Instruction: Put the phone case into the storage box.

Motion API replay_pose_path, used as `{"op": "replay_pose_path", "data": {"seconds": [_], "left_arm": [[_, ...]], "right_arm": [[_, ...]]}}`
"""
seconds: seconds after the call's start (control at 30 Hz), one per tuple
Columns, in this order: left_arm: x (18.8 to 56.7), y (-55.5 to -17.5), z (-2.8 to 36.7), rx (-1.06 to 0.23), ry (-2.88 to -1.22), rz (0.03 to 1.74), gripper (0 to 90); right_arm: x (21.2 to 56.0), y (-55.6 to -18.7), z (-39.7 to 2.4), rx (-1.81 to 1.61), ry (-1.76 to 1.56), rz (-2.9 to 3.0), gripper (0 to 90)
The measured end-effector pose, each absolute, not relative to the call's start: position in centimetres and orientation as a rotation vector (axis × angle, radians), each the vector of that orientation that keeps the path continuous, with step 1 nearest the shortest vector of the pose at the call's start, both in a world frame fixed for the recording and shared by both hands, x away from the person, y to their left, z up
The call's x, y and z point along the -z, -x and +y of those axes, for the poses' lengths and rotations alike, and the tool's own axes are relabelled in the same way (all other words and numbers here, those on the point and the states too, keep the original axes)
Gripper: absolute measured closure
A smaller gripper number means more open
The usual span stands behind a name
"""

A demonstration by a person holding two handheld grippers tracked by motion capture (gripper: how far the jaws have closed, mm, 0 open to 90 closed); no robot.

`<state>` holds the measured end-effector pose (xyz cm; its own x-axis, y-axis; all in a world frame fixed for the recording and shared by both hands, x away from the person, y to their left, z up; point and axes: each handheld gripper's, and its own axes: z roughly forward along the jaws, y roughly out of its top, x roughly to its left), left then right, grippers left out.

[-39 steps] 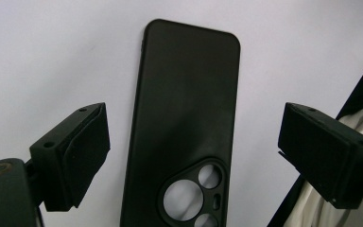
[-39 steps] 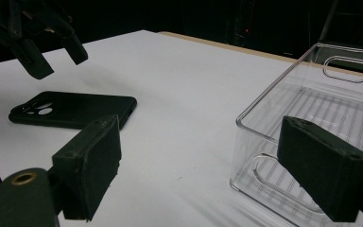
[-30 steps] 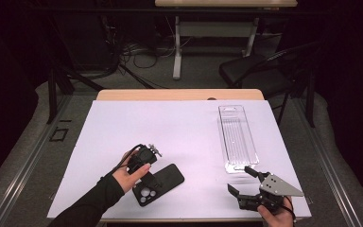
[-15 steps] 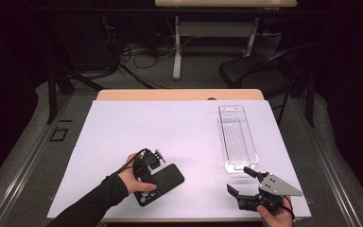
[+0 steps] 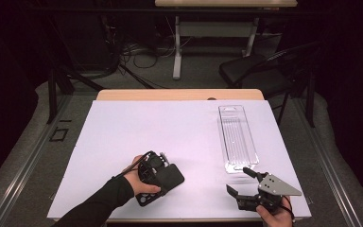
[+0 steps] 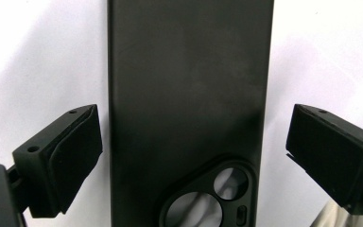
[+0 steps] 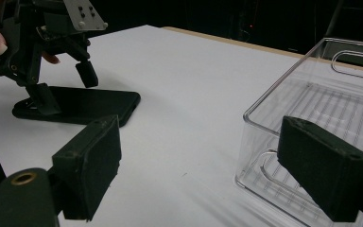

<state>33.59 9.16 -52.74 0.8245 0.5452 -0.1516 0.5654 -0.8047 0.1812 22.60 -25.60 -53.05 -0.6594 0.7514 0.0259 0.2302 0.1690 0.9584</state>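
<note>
A black phone case [image 5: 174, 177] lies flat, camera cutout up, near the front left of the white table cover [image 5: 146, 123]. My left gripper [image 5: 152, 169] points down over it. In the left gripper view the case [image 6: 189, 85] runs between the two pads [image 6: 75, 151], with a gap on each side, so the left gripper [image 6: 196, 125] is open; its jaws have just been opening. My right gripper [image 5: 238, 180] is held at the front right, open, with nothing between its jaws [image 7: 201, 142]. From there the case [image 7: 94, 106] and the left gripper [image 7: 65, 87] show across the table.
A clear plastic tray [image 5: 231, 111] with a ribbed floor lies lengthwise at the right, its near end just beyond the right gripper [image 7: 283, 80]. Behind the table stand a dark chair [image 5: 264, 71], another table's legs and cables on the floor.
My left hand has come down and toward the table's front edge, and its jaws now straddle the phone case. The right hand has stayed put.
</note>
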Motion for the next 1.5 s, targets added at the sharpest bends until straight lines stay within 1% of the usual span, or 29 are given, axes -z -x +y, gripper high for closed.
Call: {"op": "replay_pose_path", "data": {"seconds": [0.63, 1.5], "left_arm": [[53.4, -33.7, 8.7, 0.129, -2.84, 0.861, 4.7], [53.5, -33.9, 7.8, 0.078, -2.939, 0.867, 6.5]], "right_arm": [[53.1, -22.6, -25.6, -1.505, -0.924, 1.995, 14.0], [53.2, -22.6, -25.5, -1.497, -0.919, 2.008, 14.1]]}}
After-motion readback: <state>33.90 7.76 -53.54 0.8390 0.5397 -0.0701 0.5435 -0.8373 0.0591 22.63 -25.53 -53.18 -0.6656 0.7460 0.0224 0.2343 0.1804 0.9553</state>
